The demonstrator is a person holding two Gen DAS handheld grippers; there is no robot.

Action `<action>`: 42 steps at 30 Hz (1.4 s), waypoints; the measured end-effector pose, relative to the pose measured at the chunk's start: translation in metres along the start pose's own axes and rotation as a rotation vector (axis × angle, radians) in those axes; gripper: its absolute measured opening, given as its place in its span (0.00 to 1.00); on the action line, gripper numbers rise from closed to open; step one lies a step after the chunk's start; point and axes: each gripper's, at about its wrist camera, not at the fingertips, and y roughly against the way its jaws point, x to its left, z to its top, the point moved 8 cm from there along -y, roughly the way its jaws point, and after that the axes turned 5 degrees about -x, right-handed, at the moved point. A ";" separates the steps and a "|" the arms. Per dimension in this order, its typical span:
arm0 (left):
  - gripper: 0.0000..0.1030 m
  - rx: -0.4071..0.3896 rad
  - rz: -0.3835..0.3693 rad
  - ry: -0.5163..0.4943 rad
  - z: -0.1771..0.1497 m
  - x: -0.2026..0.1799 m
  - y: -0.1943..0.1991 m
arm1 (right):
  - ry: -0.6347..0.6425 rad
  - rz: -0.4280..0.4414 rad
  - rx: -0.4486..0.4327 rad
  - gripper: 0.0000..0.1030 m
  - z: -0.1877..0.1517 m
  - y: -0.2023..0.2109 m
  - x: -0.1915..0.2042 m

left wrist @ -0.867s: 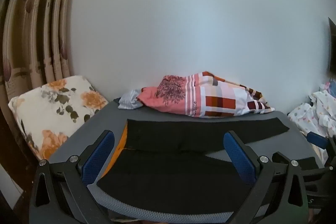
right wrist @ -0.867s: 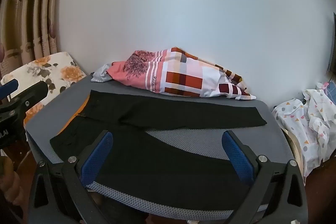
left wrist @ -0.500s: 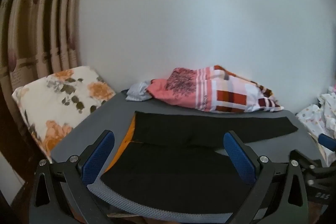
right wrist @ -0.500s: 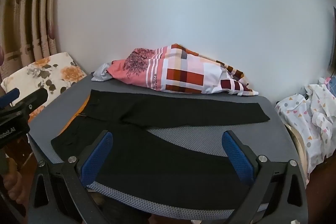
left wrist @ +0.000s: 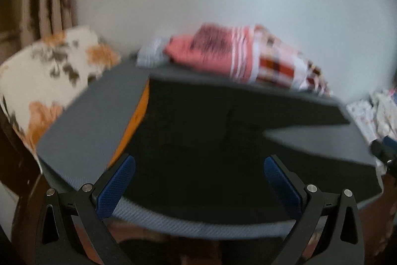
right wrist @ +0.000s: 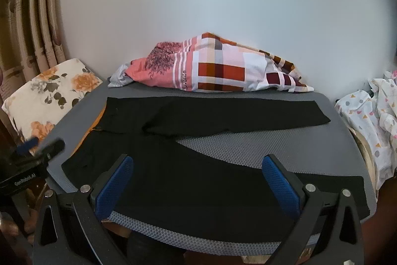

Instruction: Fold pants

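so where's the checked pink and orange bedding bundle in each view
Left wrist: the checked bedding bundle sits blurred, upper centre-right, against the wall beyond the black pants.
Right wrist: the same bundle sits sharp, just above centre, behind the far pant leg.
Shared landmark: the floral cushion at the left edge in both.

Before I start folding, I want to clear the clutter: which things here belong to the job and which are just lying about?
For the job:
- pants, spread flat
- grey mat under them
- left tool, open
- right tool, open

Lying about:
- checked cloth by the wall
- floral pillow
- dotted cloth
- curtain
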 end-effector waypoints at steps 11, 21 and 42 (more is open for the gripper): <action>1.00 0.010 0.099 -0.117 0.076 0.087 -0.093 | -0.017 0.023 0.128 1.00 -0.019 -0.057 0.003; 0.96 0.186 -0.080 -0.215 0.128 0.129 -0.270 | -0.015 -0.021 0.243 1.00 -0.037 -0.115 0.005; 0.10 0.103 -0.212 -0.137 0.149 0.109 -0.299 | -0.177 0.155 0.297 1.00 -0.027 -0.164 -0.009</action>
